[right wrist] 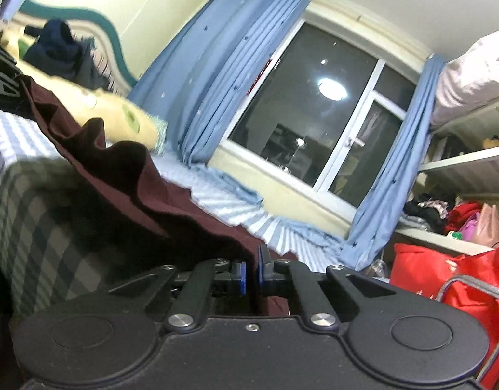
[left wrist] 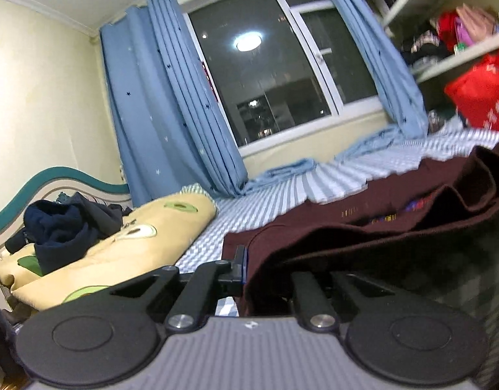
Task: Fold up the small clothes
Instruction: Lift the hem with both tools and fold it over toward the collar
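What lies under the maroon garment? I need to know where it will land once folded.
Under the maroon garment the blue-striped bedsheet shows, at its far and left edges. Both tongs pinch its raised near edge: left tongs, right tongs. The sheet directly beneath stays covered.

- I'm in a home bedroom: a bed [left wrist: 236, 214] with a blue-and-white striped sheet fills the middle of my left view.
- A yellow pillow [left wrist: 126, 247] lies at lower left, dark clothes [left wrist: 64, 227] heaped on it.
- Blue curtains [left wrist: 171, 97] frame a night-dark window [left wrist: 282, 65] at upper centre.
- Cluttered shelves [right wrist: 461, 162] and a red bag [right wrist: 444, 276] occupy my right view's right side.
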{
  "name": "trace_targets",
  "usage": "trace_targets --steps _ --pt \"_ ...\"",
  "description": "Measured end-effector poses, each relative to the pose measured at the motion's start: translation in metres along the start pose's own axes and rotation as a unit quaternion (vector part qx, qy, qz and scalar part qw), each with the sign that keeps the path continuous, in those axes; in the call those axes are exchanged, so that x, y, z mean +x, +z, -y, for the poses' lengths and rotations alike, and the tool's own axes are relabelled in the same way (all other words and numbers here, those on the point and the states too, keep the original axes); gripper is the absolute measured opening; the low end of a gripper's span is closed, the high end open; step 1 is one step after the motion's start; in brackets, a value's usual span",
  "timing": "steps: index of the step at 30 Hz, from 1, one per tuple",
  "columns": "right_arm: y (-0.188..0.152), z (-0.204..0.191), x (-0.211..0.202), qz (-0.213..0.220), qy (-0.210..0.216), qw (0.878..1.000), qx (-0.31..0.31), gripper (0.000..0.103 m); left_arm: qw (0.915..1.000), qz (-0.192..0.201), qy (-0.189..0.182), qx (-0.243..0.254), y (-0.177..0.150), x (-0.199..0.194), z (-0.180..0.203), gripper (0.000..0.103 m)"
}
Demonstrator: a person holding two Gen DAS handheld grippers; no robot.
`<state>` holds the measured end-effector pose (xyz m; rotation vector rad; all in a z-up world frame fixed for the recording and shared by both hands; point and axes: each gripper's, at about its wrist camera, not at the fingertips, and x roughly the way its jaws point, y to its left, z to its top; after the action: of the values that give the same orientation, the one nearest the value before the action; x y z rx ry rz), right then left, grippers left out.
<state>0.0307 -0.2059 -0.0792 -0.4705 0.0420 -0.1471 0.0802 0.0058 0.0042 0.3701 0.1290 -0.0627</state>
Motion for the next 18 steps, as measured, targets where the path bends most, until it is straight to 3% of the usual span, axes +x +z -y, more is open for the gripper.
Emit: trace_targets --steps 5,9,14,18 --pt "0.027 0.023 -0.053 0.034 -0.002 0.999 0.017 0.006 0.9993 0.032 0.002 -0.018 0.021 -0.054 -0.019 0.005" --pt "0.048 0.047 -0.081 0.060 0.000 0.997 0.054 0.006 0.9981 0.036 -0.009 -0.049 0.045 -0.081 -0.035 0.006" --pt "0.072 0.074 -0.063 0.074 0.014 0.994 0.080 0.006 0.9971 0.040 -0.015 -0.064 0.079 -0.061 -0.048 0.006" --pt "0.088 0.086 -0.013 0.075 -0.006 0.997 0.034 0.006 0.9981 0.042 -0.007 -0.045 0.109 -0.014 -0.046 0.006"
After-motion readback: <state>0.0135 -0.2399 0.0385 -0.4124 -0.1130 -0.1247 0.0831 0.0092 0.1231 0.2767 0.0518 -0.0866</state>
